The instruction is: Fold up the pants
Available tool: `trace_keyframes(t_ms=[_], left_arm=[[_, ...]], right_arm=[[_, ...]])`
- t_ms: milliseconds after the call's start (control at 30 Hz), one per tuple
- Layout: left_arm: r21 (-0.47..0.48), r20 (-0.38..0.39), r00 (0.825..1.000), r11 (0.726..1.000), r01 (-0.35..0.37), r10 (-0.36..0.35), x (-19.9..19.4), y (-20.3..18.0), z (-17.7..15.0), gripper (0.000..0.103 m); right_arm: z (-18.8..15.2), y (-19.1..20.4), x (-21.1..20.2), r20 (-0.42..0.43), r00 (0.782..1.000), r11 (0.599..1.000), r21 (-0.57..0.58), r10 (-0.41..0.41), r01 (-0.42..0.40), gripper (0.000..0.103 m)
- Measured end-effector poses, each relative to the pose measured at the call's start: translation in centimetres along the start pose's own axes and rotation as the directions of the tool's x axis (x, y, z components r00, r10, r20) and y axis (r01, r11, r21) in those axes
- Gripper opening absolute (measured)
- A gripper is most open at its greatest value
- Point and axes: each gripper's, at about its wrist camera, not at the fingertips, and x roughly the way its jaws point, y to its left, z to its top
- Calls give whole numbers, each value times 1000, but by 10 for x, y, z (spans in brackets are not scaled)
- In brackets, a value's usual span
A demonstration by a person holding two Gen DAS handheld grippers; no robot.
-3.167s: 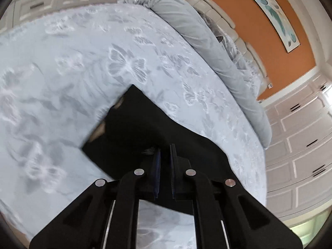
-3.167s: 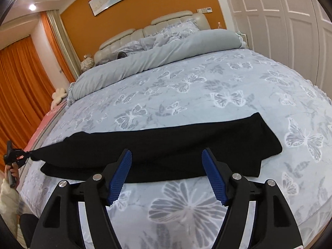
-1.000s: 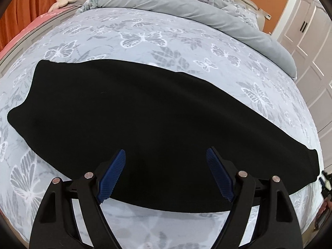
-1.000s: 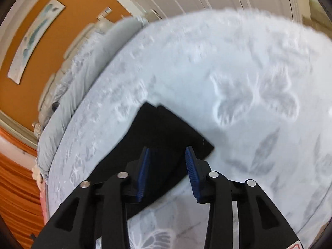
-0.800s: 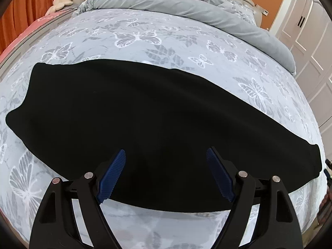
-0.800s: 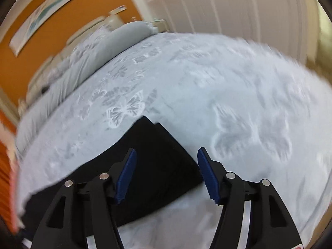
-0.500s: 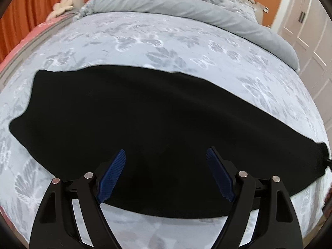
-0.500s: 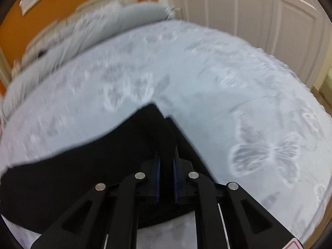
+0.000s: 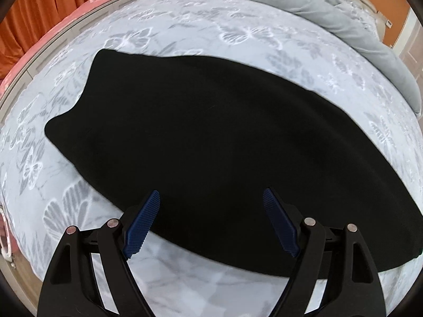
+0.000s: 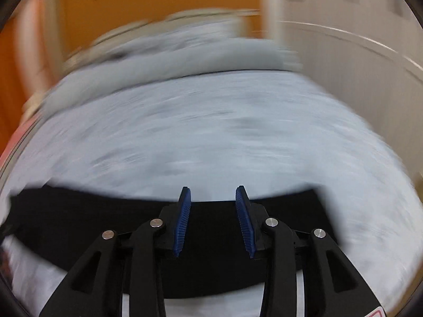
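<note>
The black pants (image 9: pixel 211 137) lie flat in a long strip across the butterfly-print bed (image 9: pixel 238 34). My left gripper (image 9: pixel 211 200) is open and empty, hovering over the near edge of the pants near their middle. In the blurred right wrist view the pants (image 10: pixel 79 219) stretch left to right below the fingers. My right gripper (image 10: pixel 212 192) is open with a narrow gap and holds nothing, above the pants' far edge.
A rolled grey duvet (image 9: pixel 330 18) lies along the head of the bed. Orange curtains (image 9: pixel 39 13) hang at the left. White wardrobe doors (image 10: pixel 357 66) stand at the right. The bed's near edge is just under both grippers.
My right gripper was shut on the pants' end half a second ago and is now open, swinging fast to face across the bed. My left gripper has shifted slightly and stays open.
</note>
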Motion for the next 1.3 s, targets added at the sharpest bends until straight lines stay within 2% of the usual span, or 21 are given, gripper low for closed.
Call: trace_keyframes(t_ms=[100,200,267,433,500,533,567,600,667,700,733,767,833,900,967,1000,1100,1167,1233,1267,1300], left_arm=[[11,-23,1000,1000,-21,21,3,12,-4,87],[26,-50,998,999,-27,28,10,28,-4,87],[43,-66,998,999,-14,16,13,36,-7,87],[78,-80,995,994,71,-65,23,55,-14,91],[106,-53,995,991,86,-81,22,57,-16,92],[134,-34,995,987,93,-89,20,57,-20,92],[147,-22,995,985,96,-94,18,58,-22,92],[158,-12,995,983,98,-98,16,60,-26,92],[170,5,994,979,111,-113,13,63,-27,92],[163,5,993,980,117,-119,13,65,-28,92],[149,2,992,981,126,-128,12,67,-27,92],[135,6,992,983,127,-129,11,69,-25,92],[115,24,996,989,88,-91,8,74,-18,91],[104,35,997,992,67,-71,6,77,-14,91],[66,55,996,996,65,-69,1,88,-11,91],[46,64,995,996,75,-78,-3,93,-10,91],[-31,104,991,996,85,-81,-18,119,-9,91],[-109,125,988,988,108,-94,-26,144,-7,91],[-207,114,985,967,151,-129,-21,172,-1,91],[-272,91,984,947,173,-154,-13,190,1,90],[-307,81,982,933,188,-171,-9,195,1,85]], right_arm=[[7,108,32,-82,985,974,-156,155,-166,49],[16,204,69,-177,953,925,-252,245,-284,49],[23,264,100,-224,935,899,-285,274,-331,49],[39,343,168,-321,907,906,-232,272,-353,49],[27,360,189,-392,889,904,-246,238,-350,49],[21,371,198,-412,882,895,-267,229,-357,46],[18,374,199,-403,886,890,-283,228,-358,37],[15,382,197,-392,886,869,-314,247,-382,11],[17,395,193,-350,912,862,-372,215,-345,9],[23,399,193,-317,926,864,-386,206,-324,4],[32,400,197,-288,936,876,-373,202,-304,3],[40,397,202,-275,938,893,-338,209,-298,3],[51,390,223,-258,953,925,-298,161,-236,0],[53,380,236,-294,943,940,-250,155,-232,0],[59,361,214,-231,944,945,-171,236,-278,2],[59,354,191,-188,942,936,-169,278,-309,10],[38,360,143,-186,934,884,-310,305,-350,31],[18,361,119,-180,939,856,-388,292,-341,37],[-4,353,102,-214,927,843,-392,306,-369,47],[-12,349,101,-242,914,840,-369,326,-397,47],[-21,346,106,-271,896,840,-332,351,-430,47]])
